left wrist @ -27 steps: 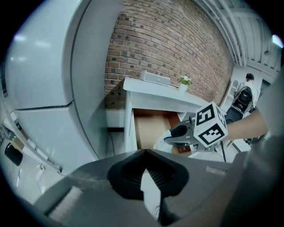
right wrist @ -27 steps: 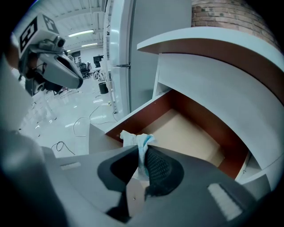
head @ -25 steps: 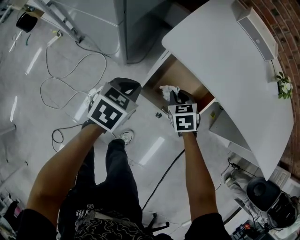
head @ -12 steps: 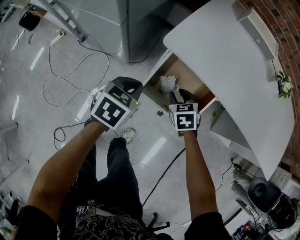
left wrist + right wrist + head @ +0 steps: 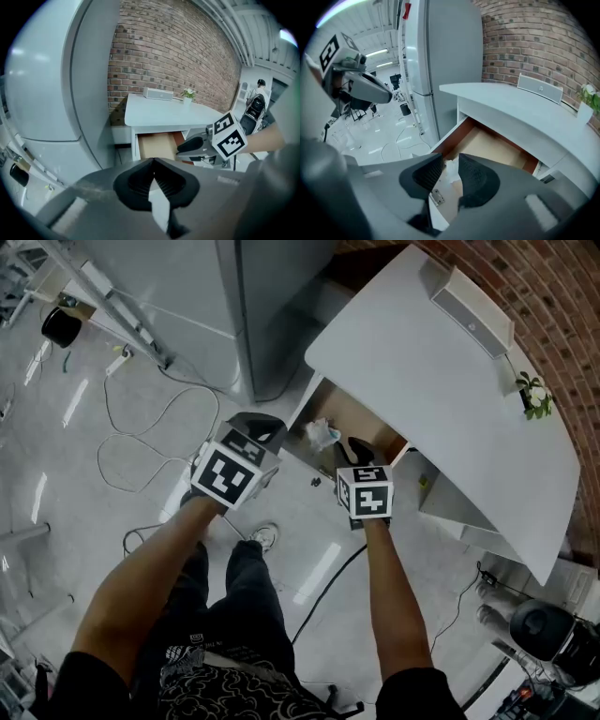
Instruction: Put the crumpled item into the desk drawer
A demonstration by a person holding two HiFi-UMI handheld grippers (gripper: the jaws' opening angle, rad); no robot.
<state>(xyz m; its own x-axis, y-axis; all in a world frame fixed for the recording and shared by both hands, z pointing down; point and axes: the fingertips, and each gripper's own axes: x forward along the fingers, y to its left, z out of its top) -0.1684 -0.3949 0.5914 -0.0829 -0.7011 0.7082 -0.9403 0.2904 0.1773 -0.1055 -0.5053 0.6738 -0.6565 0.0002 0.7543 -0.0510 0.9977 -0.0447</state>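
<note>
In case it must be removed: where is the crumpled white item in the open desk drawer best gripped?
Probably pinch the raised folds of the crumpled white item from above. It lies in the wooden drawer near the front wall, so the walls block a sideways approach, and the white desk top covers the back.

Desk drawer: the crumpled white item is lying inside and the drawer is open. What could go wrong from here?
1. The crumpled white item lies loose near the front edge of the open wooden drawer. When the drawer is pushed shut, it might snag under the white desk top or tip out.
2. The right tool hangs above the item. Its jaws have just closed a little but are apart and empty, and a dip could catch the item again.
</note>
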